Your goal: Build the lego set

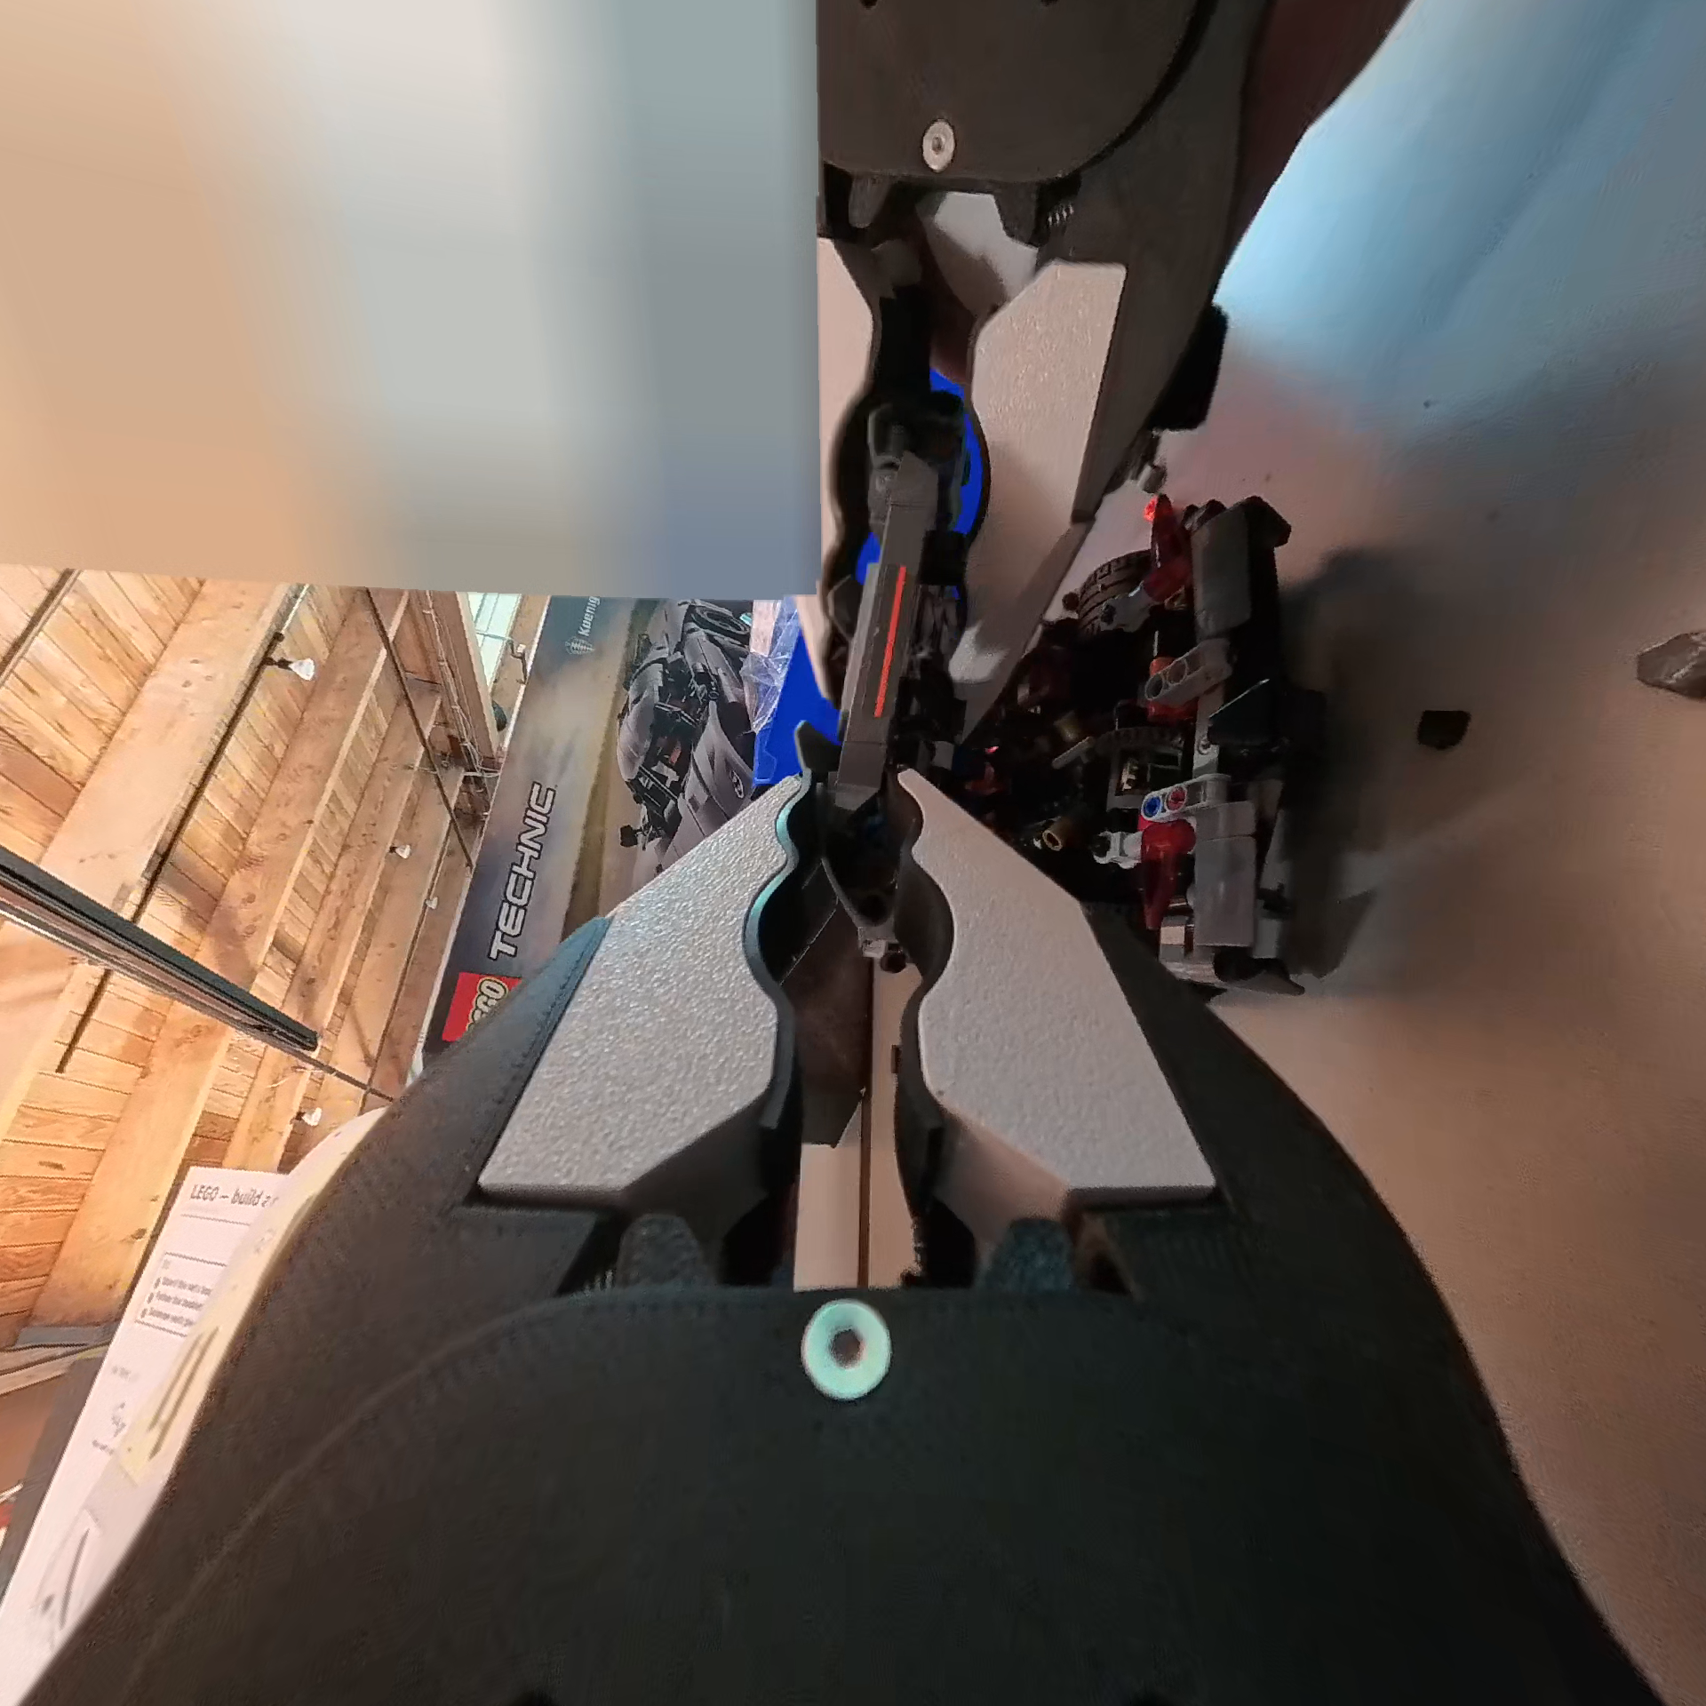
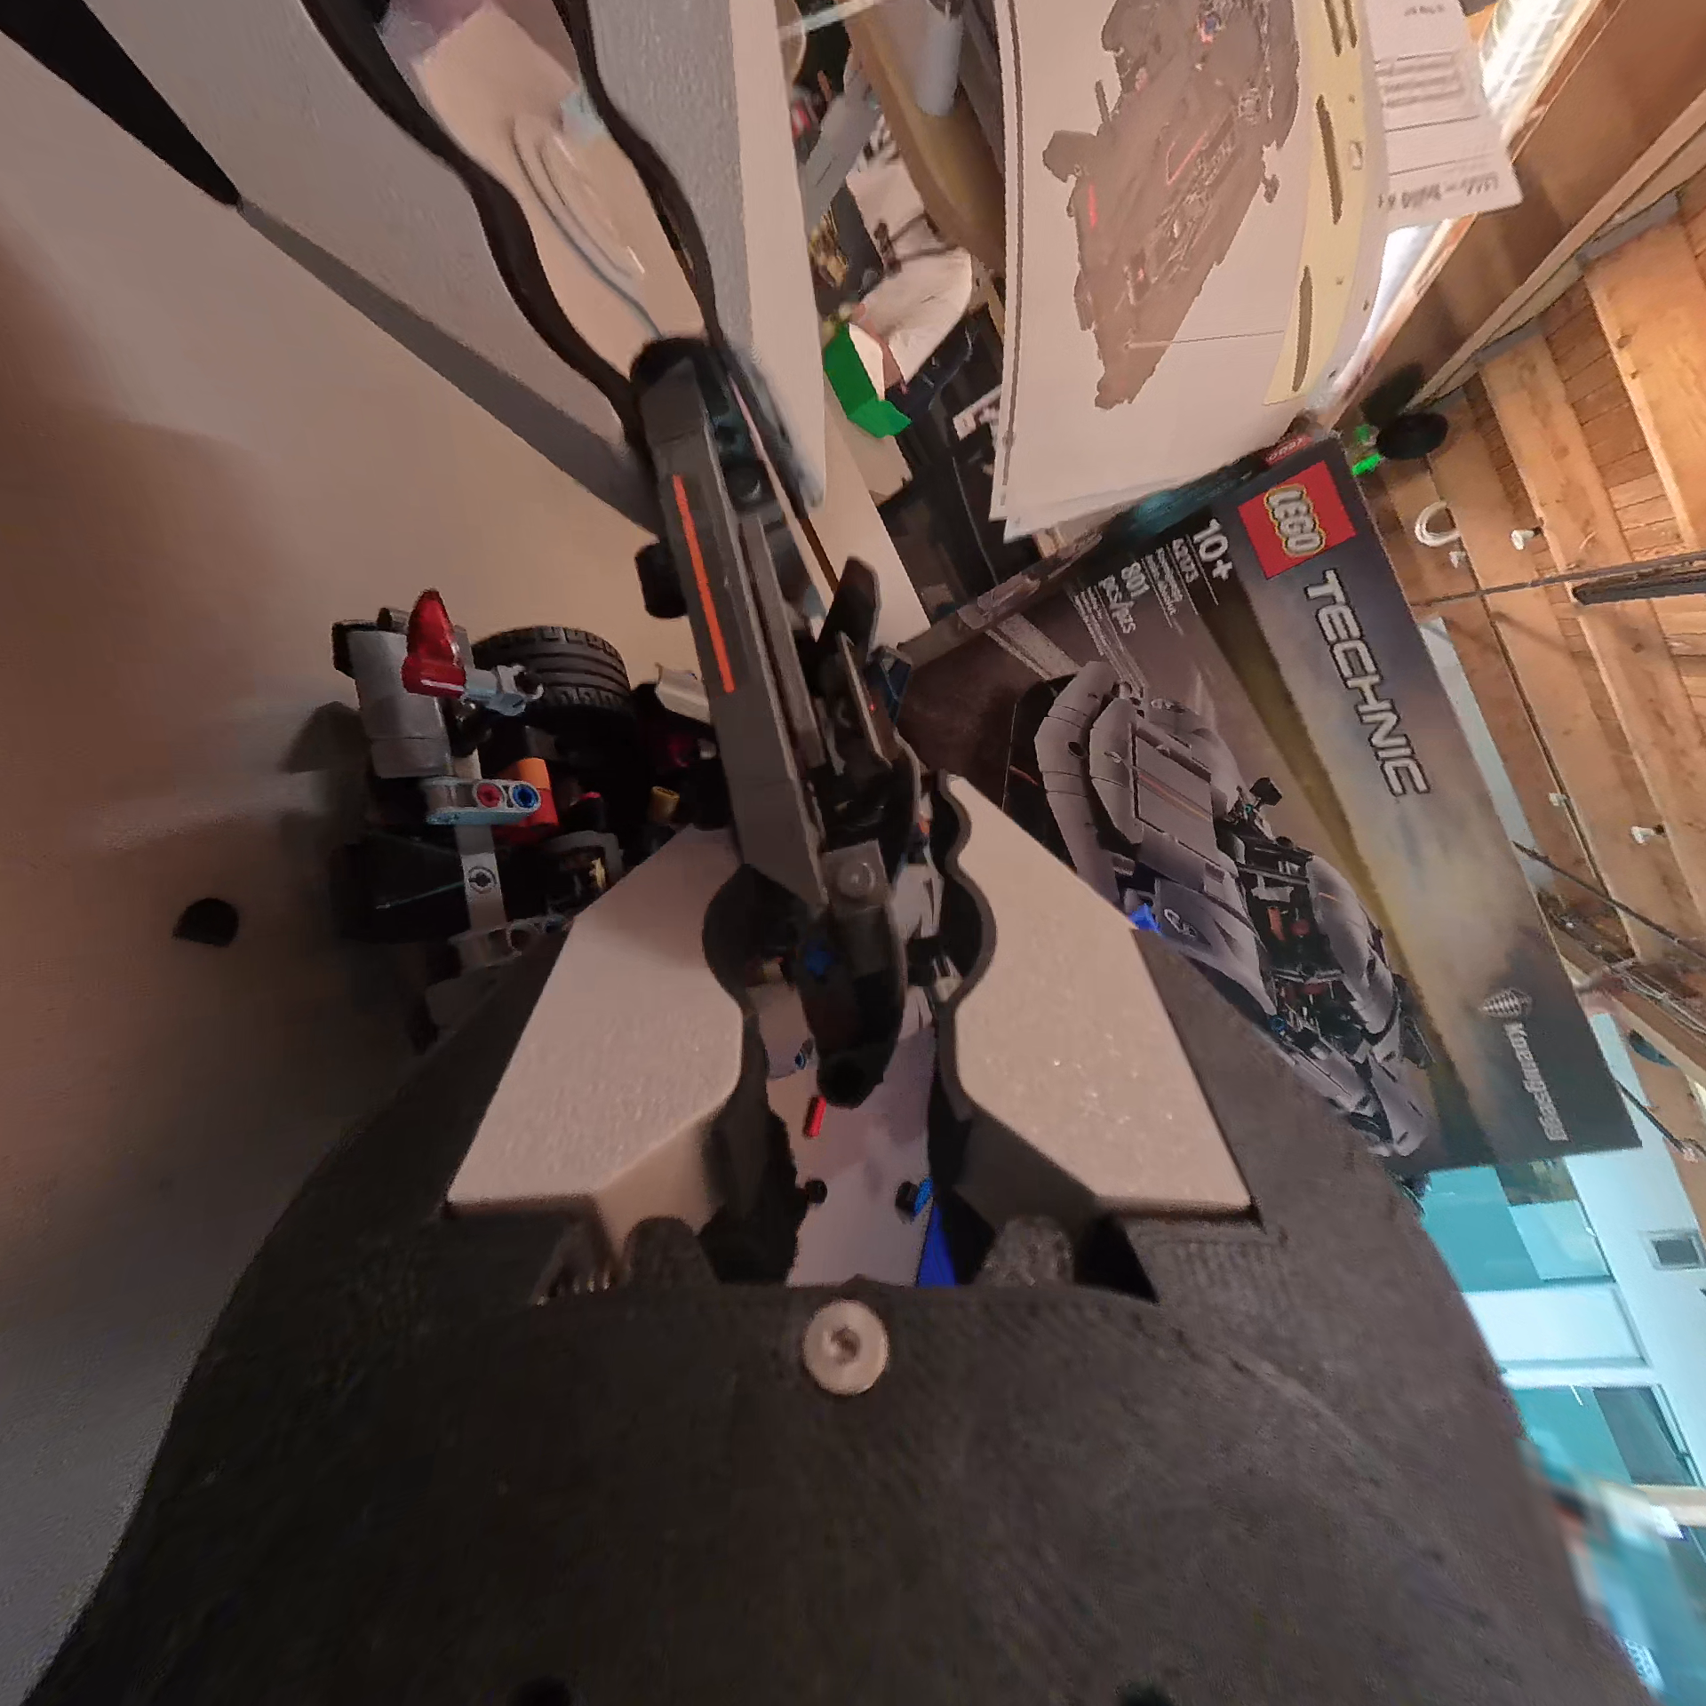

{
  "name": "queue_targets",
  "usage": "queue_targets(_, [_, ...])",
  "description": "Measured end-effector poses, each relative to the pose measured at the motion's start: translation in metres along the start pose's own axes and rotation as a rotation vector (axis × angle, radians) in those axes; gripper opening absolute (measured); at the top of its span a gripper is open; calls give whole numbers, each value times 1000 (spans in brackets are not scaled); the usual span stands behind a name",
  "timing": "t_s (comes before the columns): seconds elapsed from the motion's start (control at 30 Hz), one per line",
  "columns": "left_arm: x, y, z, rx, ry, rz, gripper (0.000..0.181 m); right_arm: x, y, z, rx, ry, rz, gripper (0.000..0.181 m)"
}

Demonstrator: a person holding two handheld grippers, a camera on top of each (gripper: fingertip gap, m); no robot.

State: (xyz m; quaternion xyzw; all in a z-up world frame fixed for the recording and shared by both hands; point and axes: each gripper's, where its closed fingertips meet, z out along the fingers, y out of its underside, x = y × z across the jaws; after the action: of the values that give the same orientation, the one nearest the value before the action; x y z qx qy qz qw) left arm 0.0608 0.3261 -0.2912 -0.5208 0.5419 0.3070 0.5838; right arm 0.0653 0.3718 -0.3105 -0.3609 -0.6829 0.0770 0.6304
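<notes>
left gripper (image 1: 854, 859): nearest to the camera in the left wrist view, black body with grey fingers (image 1: 646, 997), closed to a narrow gap around one end of the dark panel assembly (image 1: 877, 665)
right gripper (image 2: 868, 932): black body, grey fingers (image 2: 628, 1015), clamped narrow on the other end of the same assembly; seen also in the left wrist view at the top, facing the left one
dark panel assembly: long dark grey lego piece with thin orange-red stripe, some black and blue small parts on its side, held in the air between both grippers, each one gripping one end
car chassis (image 1: 1172, 766): half-built lego model lying on the table (image 1: 1477, 1200), just beside and behind the held piece; black tyre, grey beams, red transparent parts, blue and red pins visible; not touched by any gripper
loose pieces: small black part (image 1: 1443, 727) on the table near the chassis, apart from it; grey part (image 1: 1675, 660) farther, at the frame edge
blue tray (image 1: 785, 683): behind the held assembly, mostly hidden, content not possible to tell
lego box (image 2: 1339, 785): standing behind, with picture of grey car on the front
instruction sheet (image 2: 1172, 231): white paper with drawing of the model, beside the box in the right wrist view
background: wooden plank wall (image 1: 185, 831)
</notes>
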Motion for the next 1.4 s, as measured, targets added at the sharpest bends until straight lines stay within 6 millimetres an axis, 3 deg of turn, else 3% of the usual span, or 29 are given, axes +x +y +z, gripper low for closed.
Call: queue_targets(1.4, [0, 9, 10, -29, 3, 5, 11, 1, -1, 3, 17, -35, 33, 28])
